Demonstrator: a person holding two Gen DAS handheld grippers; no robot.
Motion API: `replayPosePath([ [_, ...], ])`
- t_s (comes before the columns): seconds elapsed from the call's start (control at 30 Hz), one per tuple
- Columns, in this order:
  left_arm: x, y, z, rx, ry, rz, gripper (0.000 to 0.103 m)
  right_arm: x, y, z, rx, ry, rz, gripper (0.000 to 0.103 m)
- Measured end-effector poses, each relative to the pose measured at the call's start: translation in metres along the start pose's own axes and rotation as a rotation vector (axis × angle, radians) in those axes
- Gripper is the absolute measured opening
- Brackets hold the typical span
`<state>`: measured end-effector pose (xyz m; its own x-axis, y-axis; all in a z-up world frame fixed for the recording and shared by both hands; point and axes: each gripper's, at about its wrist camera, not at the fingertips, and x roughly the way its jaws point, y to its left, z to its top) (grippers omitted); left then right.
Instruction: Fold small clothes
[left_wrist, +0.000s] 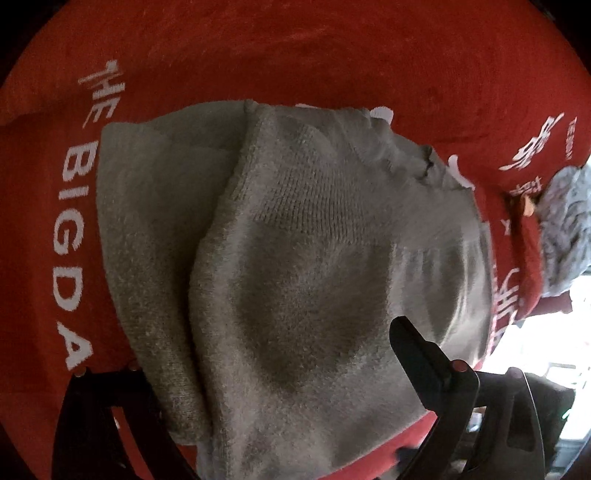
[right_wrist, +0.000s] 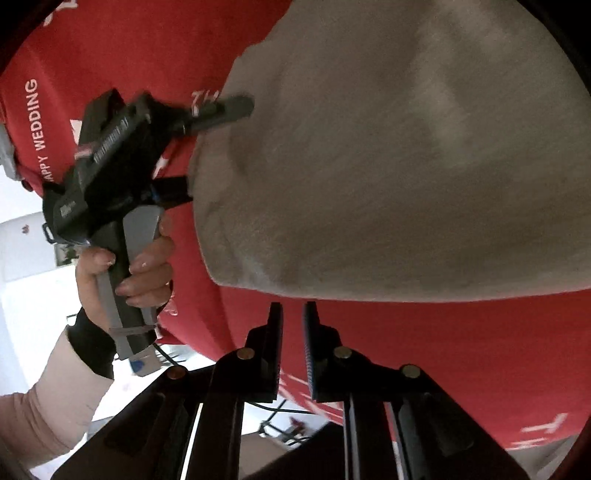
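- The red cloth with white lettering is covering the whole work surface, and the grey sock is lying across its middle, filling most of both views.
- The sock is looking doubled over: in the left wrist view one layer is lying on top of another, with a folded edge running down the left side. I judge the fold to be mostly made, with tidying or a second fold possibly left.
- A patterned grey garment is lying at the far right edge of the cloth, so more clothes may be waiting.
- The person's left hand is wrapping the grey grip, its light sleeve entering from the lower left of the right wrist view.
- The left gripper is pointing steeply down at the sock's left edge. One finger is lying over the sock's top, the other is hidden under the fabric at the near left.
- Its jaws are standing wide, straddling the sock's edge; whether the pads are pressing on the fabric I cannot tell.
- The right gripper is hovering just short of the sock's near edge, above bare red cloth, tilted downward.
- Its jaws are nearly together with a thin gap, holding nothing.
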<state>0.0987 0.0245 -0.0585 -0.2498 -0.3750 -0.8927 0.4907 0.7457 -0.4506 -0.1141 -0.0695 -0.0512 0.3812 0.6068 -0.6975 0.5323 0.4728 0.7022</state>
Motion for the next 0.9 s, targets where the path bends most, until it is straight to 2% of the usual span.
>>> replayPosePath([
  [0.17, 0.000, -0.004, -0.002, 0.033, -0.014, 0.047, 0.100, -0.032, -0.012, 0.015, -0.012, -0.100, -0.071, 0.014],
  [0.27, 0.001, -0.006, -0.001, 0.041, -0.018, 0.084, 0.092, -0.049, -0.019, 0.029, -0.023, -0.188, -0.145, 0.014],
  [0.37, 0.001, -0.004, -0.001, 0.049, -0.025, 0.126, 0.073, -0.056, -0.030, 0.043, 0.002, -0.235, -0.181, 0.014],
  [0.43, -0.002, -0.004, 0.000, 0.072, -0.034, 0.142, 0.048, -0.055, -0.039, 0.060, 0.026, -0.227, -0.232, 0.014],
  [0.5, -0.008, -0.003, 0.001, 0.084, -0.046, 0.118, 0.029, -0.047, -0.054, 0.067, 0.043, -0.187, -0.258, 0.012],
  [0.53, -0.012, -0.003, 0.002, 0.084, -0.051, 0.106, 0.024, -0.048, -0.064, 0.067, 0.044, -0.174, -0.252, 0.007],
  [0.7, -0.038, -0.014, 0.003, 0.049, -0.109, -0.016, 0.021, -0.051, -0.065, 0.063, 0.006, -0.182, -0.225, 0.007],
  [0.77, -0.054, -0.035, 0.003, 0.070, -0.150, -0.069, 0.021, -0.052, -0.071, 0.065, 0.024, -0.181, -0.191, 0.007],
  [0.8, -0.058, -0.044, 0.002, 0.084, -0.161, -0.084, 0.021, -0.055, -0.074, 0.064, 0.030, -0.179, -0.177, 0.007],
  [0.83, -0.062, -0.058, 0.004, 0.102, -0.173, -0.100, 0.016, -0.057, -0.078, 0.065, 0.040, -0.176, -0.156, 0.007],
  [0.9, -0.067, -0.089, 0.006, 0.139, -0.185, -0.142, 0.016, -0.062, -0.083, 0.065, 0.049, -0.170, -0.132, 0.007],
])
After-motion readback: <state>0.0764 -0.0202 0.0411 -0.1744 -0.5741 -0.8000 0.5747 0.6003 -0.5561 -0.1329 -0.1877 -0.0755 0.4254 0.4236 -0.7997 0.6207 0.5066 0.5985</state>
